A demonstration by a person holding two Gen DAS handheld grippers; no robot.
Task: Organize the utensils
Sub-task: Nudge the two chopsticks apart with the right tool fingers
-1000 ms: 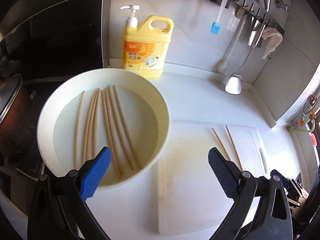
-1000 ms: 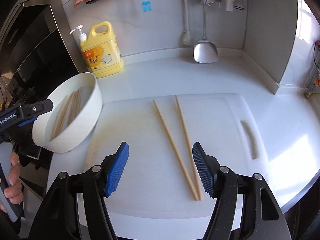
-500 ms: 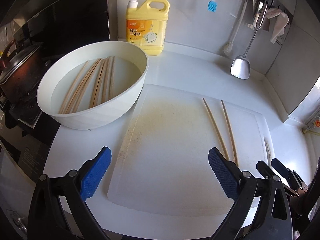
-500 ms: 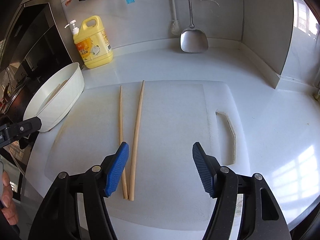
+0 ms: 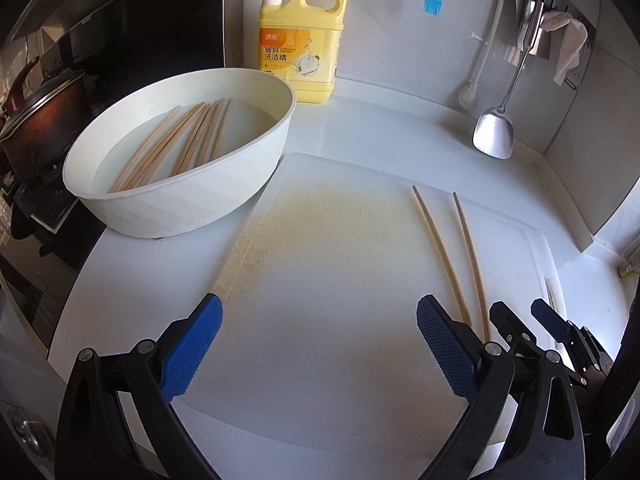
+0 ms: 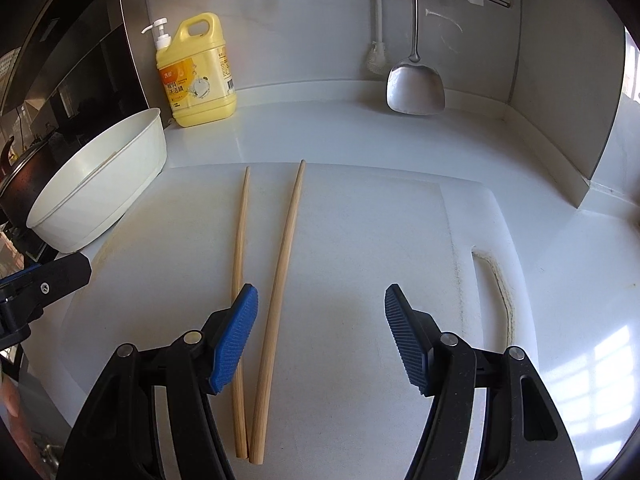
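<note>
Two wooden chopsticks [image 6: 280, 292] lie on the white cutting board [image 6: 360, 240], slim, round and tapered, their thick near ends almost touching and their thin tips spread apart toward the wall. More chopsticks [image 5: 180, 144], roughly eight or nine though they overlap too much to count surely, rest fanned in shallow water in the one white oval basin [image 5: 192, 200], which stands just off the board's left edge. The board is a smooth plastic rectangle with rounded corners, a slot handle at its right side and a yellowish stain toward its left. The right gripper [image 6: 320, 332] hangs over the board's near part with its ribbed blue pads apart and empty, the left pad over one chopstick and the other chopstick just inside it. The left gripper [image 5: 320, 344] hovers over the board's near left, claw likewise wide and empty. Behind the board stands one yellow dish-soap jug [image 5: 300, 44] with a white pump; on the wall hang one steel spatula [image 5: 494, 132], one white brush [image 5: 468, 94] and one blue silicone brush [image 5: 433, 0].
</note>
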